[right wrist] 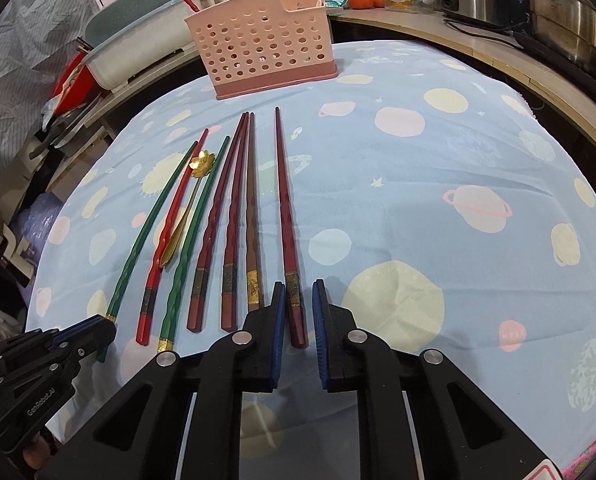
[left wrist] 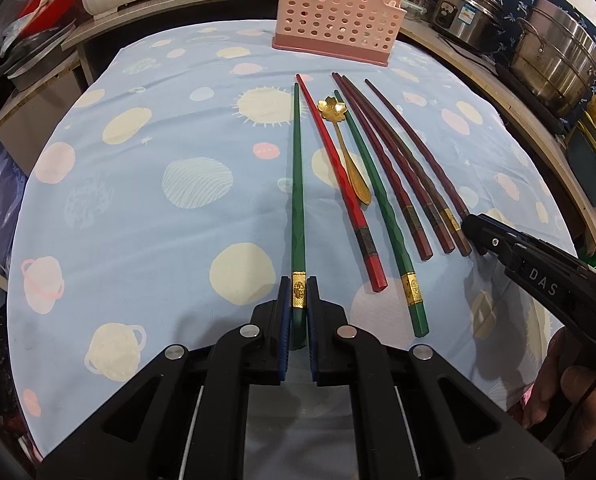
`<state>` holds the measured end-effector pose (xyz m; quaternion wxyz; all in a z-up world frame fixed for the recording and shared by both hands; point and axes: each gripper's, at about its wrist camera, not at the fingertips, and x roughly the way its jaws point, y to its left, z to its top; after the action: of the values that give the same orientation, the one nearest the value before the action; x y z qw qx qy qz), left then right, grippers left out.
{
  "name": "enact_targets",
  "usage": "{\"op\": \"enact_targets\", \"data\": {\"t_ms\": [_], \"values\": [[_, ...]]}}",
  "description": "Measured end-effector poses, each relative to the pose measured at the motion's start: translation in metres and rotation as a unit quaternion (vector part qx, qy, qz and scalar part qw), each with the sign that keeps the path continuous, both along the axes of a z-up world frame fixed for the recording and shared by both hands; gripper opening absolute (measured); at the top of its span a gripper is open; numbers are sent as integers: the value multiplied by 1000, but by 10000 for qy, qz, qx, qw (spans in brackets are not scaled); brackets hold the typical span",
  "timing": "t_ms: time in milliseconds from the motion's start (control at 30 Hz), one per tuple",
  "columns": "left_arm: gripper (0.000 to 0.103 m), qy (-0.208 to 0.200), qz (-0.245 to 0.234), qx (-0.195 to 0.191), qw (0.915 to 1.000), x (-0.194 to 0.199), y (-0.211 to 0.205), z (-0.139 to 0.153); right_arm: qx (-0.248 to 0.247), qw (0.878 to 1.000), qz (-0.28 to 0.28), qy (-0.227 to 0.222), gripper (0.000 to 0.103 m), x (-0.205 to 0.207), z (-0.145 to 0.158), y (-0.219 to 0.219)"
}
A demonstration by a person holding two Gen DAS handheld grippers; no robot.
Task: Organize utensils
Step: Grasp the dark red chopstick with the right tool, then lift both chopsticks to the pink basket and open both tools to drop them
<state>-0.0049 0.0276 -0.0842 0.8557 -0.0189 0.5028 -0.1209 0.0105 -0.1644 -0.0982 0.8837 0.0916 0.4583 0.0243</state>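
1. Green faceted chopstick (left wrist: 298, 184) with a gold band, in front of the pink perforated plastic basket (left wrist: 337, 12); left gripper (left wrist: 298, 308) is clamped on it, hiding its butt end.
2. Right gripper (right wrist: 299, 308) straddles a maroon chopstick (right wrist: 284, 200), with a gap still showing at one pad.

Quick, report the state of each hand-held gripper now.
Left hand-held gripper: closed on a green chopstick.
Right hand-held gripper: narrowly open around the rightmost chopstick; a gap shows at one pad, so no grip yet.
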Motion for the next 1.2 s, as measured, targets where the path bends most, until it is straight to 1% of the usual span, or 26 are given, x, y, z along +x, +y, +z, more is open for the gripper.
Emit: {"op": "enact_targets", "data": {"t_ms": [100, 400, 600, 700, 867, 1200], "values": [[7, 2, 3, -8, 10000, 0, 0, 0, -34, 10000, 24, -4, 9, -1, -1, -1], [7, 42, -3, -56, 10000, -1, 1, 1, 87, 9999, 51, 46, 7, -11, 0, -3], [7, 110, -18, -124, 9999, -9, 5, 4, 238, 9997, 64, 24, 7, -26, 9, -6], [7, 58, -44, -156, 9999, -14, 6, 11, 303, 9995, 64, -76, 7, -33, 20, -9], [7, -129, -69, -242, 9996, -21, 9, 33, 409, 9986, 34, -342, 7, -42, 44, -13], [7, -836, 34, -407, 9957, -16, 16, 93, 561, 9927, -74, -1068, 7, -41, 109, -25]]}}
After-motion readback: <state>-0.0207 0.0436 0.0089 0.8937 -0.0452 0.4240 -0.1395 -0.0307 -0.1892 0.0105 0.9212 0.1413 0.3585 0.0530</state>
